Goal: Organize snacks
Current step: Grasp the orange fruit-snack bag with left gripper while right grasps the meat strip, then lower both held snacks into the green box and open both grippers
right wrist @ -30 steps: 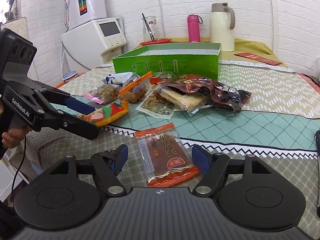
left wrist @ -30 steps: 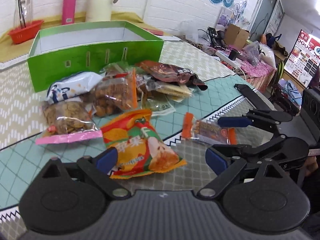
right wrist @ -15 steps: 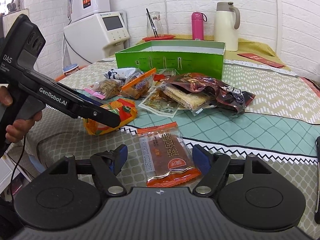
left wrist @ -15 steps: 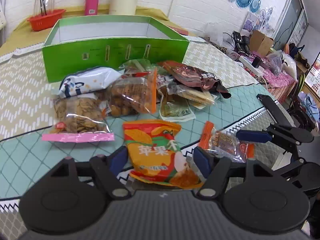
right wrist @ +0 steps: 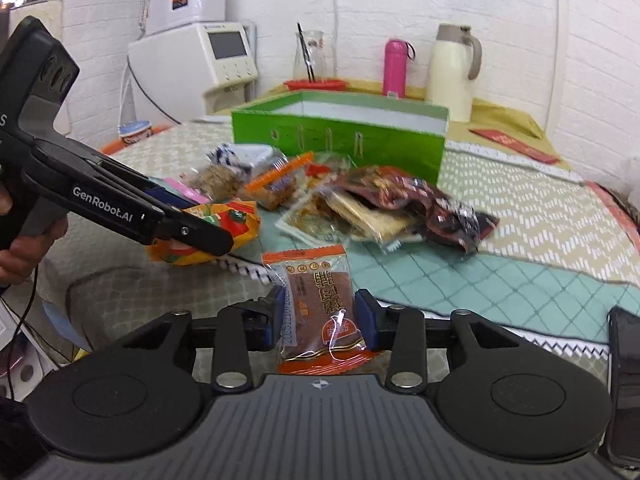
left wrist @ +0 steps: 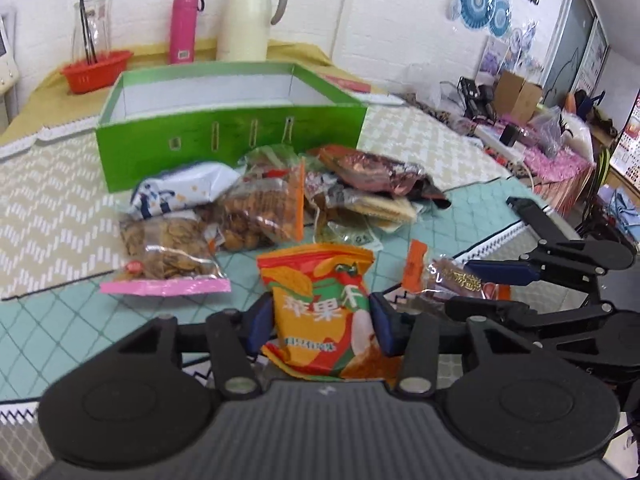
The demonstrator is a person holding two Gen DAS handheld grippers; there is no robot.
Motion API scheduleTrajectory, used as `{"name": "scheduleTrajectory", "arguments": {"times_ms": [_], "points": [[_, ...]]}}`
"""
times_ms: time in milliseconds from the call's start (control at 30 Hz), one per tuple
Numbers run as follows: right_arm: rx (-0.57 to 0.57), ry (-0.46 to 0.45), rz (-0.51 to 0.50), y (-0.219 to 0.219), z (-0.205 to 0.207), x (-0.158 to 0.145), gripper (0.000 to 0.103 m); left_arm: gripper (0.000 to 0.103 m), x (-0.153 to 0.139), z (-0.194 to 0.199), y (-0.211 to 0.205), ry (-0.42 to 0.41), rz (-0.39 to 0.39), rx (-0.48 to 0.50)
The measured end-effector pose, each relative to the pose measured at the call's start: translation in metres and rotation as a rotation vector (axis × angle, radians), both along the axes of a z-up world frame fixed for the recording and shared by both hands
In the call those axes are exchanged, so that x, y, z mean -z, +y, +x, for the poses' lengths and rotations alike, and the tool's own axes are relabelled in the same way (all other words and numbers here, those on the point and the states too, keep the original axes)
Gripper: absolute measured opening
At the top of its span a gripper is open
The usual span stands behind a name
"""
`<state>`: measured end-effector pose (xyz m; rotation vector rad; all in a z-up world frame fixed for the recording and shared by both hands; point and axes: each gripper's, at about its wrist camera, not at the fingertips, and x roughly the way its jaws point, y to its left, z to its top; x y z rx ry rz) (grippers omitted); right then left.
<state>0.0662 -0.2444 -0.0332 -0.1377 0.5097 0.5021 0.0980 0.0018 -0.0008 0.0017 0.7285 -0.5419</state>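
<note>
White brick walls are enclosing the room, and a white appliance (right wrist: 192, 60) with a small screen is standing in the corner. A table (left wrist: 48, 208) is stretching out under a patterned cloth, beige chevrons giving way to teal diamonds. A green box (left wrist: 224, 136) is sitting open toward the far side, with a cream thermos jug (left wrist: 248, 16), a pink bottle (left wrist: 182, 28) and a red basket (left wrist: 96, 70) lining up behind it. A heap of snack packets (left wrist: 280, 204) is lying just in front of the box. Nearer, the left gripper (left wrist: 320, 320) is closing its jaws on an orange apple-chip bag (left wrist: 320, 300), the blue pads touching both its sides. Beside it the right gripper (right wrist: 316, 316) is closing around a small orange-edged snack packet (right wrist: 320, 308), its pads meeting the wrapper's edges on the cloth
</note>
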Motion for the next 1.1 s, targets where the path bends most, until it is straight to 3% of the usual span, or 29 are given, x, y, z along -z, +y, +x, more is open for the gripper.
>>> {"name": "scheduleTrajectory", "arguments": {"times_ms": [267,600,800,1100], "points": [[-0.011,-0.136,0.07,0.002,0.018,-0.049,0.067,0.048,-0.053,0.01,0.026,-0.107,-0.112,-0.041],[0.013,-0.186,0.137,0.032,0.114,-0.091,0.068,0.048,-0.085,0.091,0.037,-0.16,-0.153,-0.163],[0.057,-0.088,0.108,0.062,0.187,-0.078,0.068,0.048,-0.08,0.148,0.049,-0.137,-0.136,-0.255],[0.06,0.07,0.023,0.099,0.246,-0.038,0.069,0.049,-0.047,0.205,0.057,-0.019,-0.088,-0.283]]}}
